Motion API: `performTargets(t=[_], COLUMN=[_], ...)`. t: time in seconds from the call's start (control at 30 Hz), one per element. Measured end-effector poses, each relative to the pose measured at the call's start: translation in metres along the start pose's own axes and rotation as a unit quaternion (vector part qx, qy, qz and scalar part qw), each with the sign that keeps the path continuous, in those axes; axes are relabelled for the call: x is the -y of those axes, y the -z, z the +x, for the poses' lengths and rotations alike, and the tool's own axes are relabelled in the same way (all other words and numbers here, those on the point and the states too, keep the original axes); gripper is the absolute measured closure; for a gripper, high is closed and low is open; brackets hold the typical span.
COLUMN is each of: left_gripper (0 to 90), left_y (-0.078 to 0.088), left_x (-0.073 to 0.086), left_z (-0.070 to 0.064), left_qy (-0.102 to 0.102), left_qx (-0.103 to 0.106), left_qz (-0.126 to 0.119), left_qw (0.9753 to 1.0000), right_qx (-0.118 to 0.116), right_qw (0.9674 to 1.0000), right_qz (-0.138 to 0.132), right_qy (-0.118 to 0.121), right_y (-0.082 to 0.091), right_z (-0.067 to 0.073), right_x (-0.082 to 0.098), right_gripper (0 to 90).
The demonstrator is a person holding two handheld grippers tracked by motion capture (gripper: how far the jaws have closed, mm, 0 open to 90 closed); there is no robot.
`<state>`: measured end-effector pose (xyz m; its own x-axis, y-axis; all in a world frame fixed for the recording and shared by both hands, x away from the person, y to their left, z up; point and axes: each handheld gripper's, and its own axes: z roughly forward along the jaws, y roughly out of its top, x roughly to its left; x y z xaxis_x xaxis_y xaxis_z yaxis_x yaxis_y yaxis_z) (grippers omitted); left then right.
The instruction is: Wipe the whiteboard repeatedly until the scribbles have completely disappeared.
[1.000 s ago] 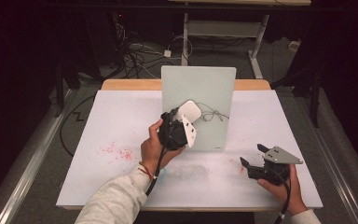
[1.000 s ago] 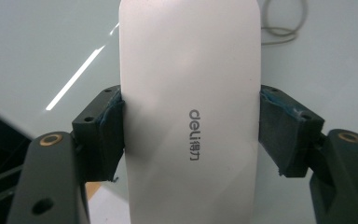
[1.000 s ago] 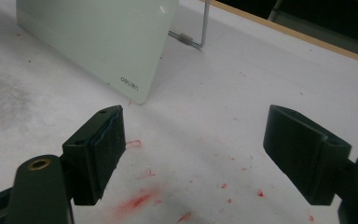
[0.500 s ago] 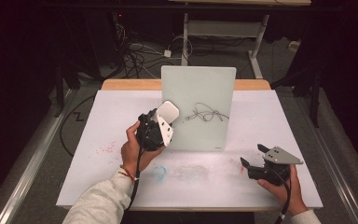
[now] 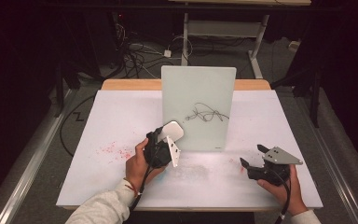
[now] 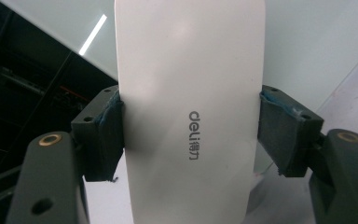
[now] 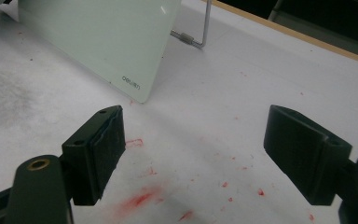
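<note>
Left tongs (image 5: 168, 140) clamped across the short width of a white eraser (image 6: 191, 107), pads (image 6: 109, 135) pressing its two long edges so that its long axis runs forward, out between the jaws. In the high view the eraser (image 5: 172, 130) hangs just off the lower left part of the upright glass board (image 5: 198, 93), which stands leaning on a wire stand (image 7: 200, 32) at the middle of the counter (image 5: 121, 112). The black scribble (image 5: 206, 113) lies up and to the right of the eraser, on the board's face, so a wiping pass would probably carry the left tongs rightward and slightly upward. Right tongs (image 5: 256, 161), jaws wide apart and holding nothing, rest low over the counter's red-flecked near right corner, beside the board's lower right corner, farther from the scribble than the left
</note>
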<state>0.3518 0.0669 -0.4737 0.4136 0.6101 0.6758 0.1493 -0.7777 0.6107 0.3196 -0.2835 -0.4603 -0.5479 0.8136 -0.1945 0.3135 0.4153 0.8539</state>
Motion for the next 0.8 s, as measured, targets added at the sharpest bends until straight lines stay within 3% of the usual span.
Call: performTargets(t=[0.17, 0.23, 0.33, 0.8], left_gripper=[29.2, 29.2, 29.0, 28.9], left_y=[-0.003, -0.003, -0.004, -0.005], left_x=[-0.011, -0.015, -0.023, -0.074], left_z=[-0.015, -0.017, -0.016, 0.001], left_qy=[-0.018, -0.016, 0.005, 0.025], left_qx=[-0.002, 0.0, 0.016, 0.017], left_qz=[-0.007, -0.006, -0.004, -0.023], left_qw=[0.9998, 0.9999, 0.9998, 0.9993], right_qx=[0.001, 0.004, 0.006, 0.002], right_qw=[1.0, 1.0, 1.0, 1.0], right_qz=[0.0, 0.0, 0.0, 0.001], right_qy=[0.002, 0.001, -0.003, 0.002], right_y=[0.0, 0.0, 0.0, 0.0], right_z=[0.001, 0.0, 0.0, 0.0], right_x=[0.0, 0.0, 0.0, 0.0], right_gripper=[21.2, 21.2, 21.2, 21.2])
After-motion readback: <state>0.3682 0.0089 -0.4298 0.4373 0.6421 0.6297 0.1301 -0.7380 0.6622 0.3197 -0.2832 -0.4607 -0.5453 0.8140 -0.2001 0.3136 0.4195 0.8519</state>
